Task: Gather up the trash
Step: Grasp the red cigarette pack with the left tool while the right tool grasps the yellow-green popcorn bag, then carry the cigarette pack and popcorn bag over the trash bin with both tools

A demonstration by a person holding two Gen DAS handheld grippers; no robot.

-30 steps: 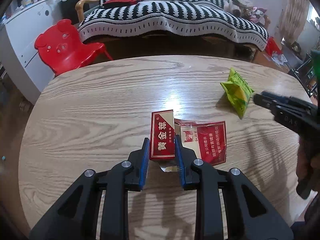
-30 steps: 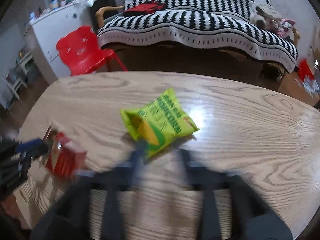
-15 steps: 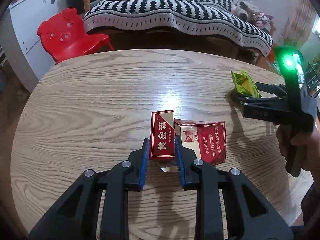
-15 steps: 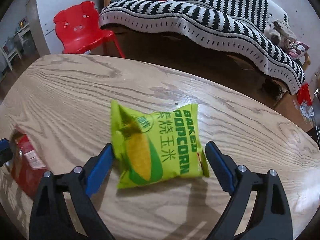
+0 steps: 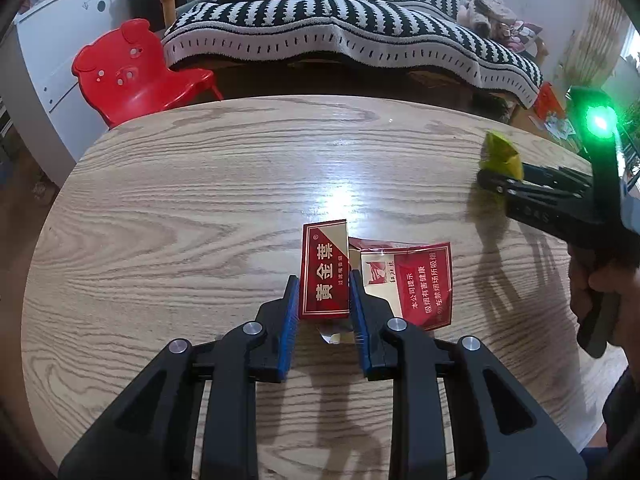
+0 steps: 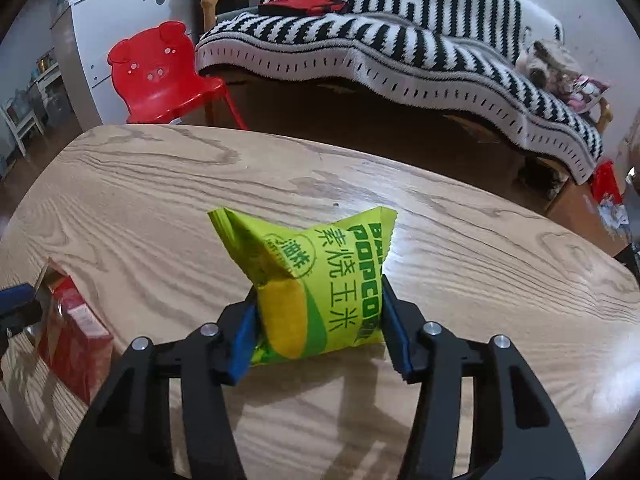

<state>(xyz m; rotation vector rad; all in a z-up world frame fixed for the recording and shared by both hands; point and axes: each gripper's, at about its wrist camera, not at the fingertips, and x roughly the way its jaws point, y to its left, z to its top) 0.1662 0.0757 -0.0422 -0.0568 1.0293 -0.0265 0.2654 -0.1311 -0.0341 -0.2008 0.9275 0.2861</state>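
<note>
A red cigarette pack (image 5: 322, 252) stands on the round wooden table (image 5: 180, 220), and my left gripper (image 5: 324, 280) is shut on its lower half. A torn red wrapper (image 5: 416, 284) lies flat just right of the pack. In the right wrist view a green popcorn bag (image 6: 320, 248) sits between the blue pads of my right gripper (image 6: 319, 294). Its jaws are closing, the pads press both sides and the bag puckers upward. The left wrist view shows that gripper (image 5: 492, 182) at the table's right edge with the bag (image 5: 500, 154) in it. The pack (image 6: 76, 324) appears at the right wrist view's left.
A person's hand (image 5: 592, 280) holds the right gripper's handle. Beyond the table stand a red pig-shaped chair (image 5: 132, 68), a sofa under a black-and-white striped blanket (image 5: 340, 28) and a white cabinet (image 5: 52, 40). Bare wood stretches across the table's left and far parts.
My right gripper came down around the popcorn bag and its jaws narrowed onto it, crumpling the bag upward. My left gripper and the cigarette pack stayed put.
</note>
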